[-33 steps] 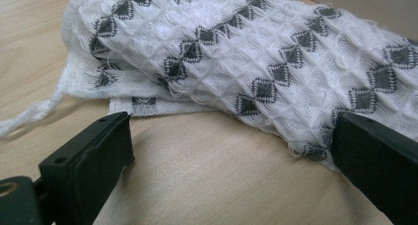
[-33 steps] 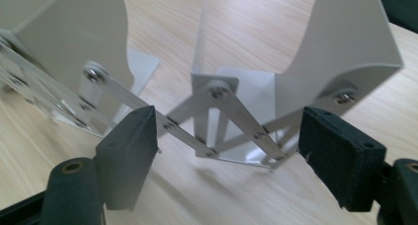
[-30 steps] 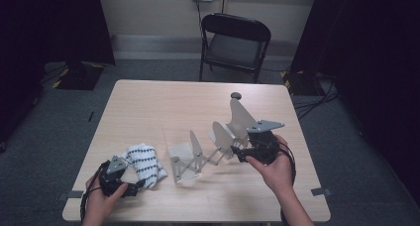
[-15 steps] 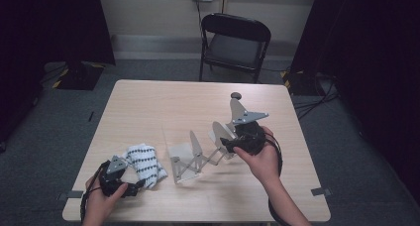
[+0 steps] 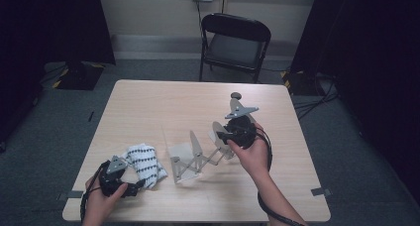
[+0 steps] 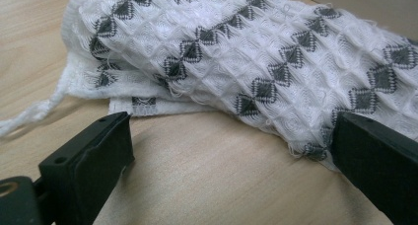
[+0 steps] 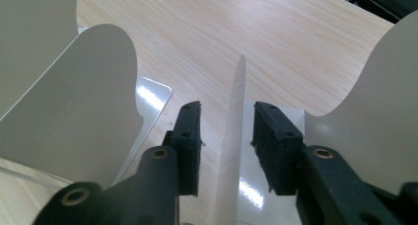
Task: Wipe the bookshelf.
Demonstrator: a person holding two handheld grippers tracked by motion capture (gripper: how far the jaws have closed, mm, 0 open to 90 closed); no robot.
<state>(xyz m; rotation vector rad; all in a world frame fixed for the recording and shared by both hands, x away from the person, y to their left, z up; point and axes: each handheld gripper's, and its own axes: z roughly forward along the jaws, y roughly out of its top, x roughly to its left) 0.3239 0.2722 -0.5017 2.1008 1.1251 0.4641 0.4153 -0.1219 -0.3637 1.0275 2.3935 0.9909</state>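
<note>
Right hand-held gripper (image 7: 226,136), jaws just closing, straddles one thin plate (image 7: 232,151) of the folding metal rack (image 5: 198,154) mid-bench (image 5: 163,102); contact unclear. Left hand-held gripper (image 6: 226,156) gapes beside a patterned towel (image 6: 256,62).

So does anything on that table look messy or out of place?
Only the white cloth with grey diamonds near the left claw: it lies crumpled, not folded flat, a loose string trailing. The grey metal accordion rack stands upright and looks intact.

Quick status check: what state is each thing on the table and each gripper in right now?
Towel: bunched up, lying on the table.
Divider rack: stretched out, standing on the table.
Left gripper: jaws wide open at the towel's edge.
Right gripper: jaws just closing around one divider plate, narrow gaps showing.
</note>
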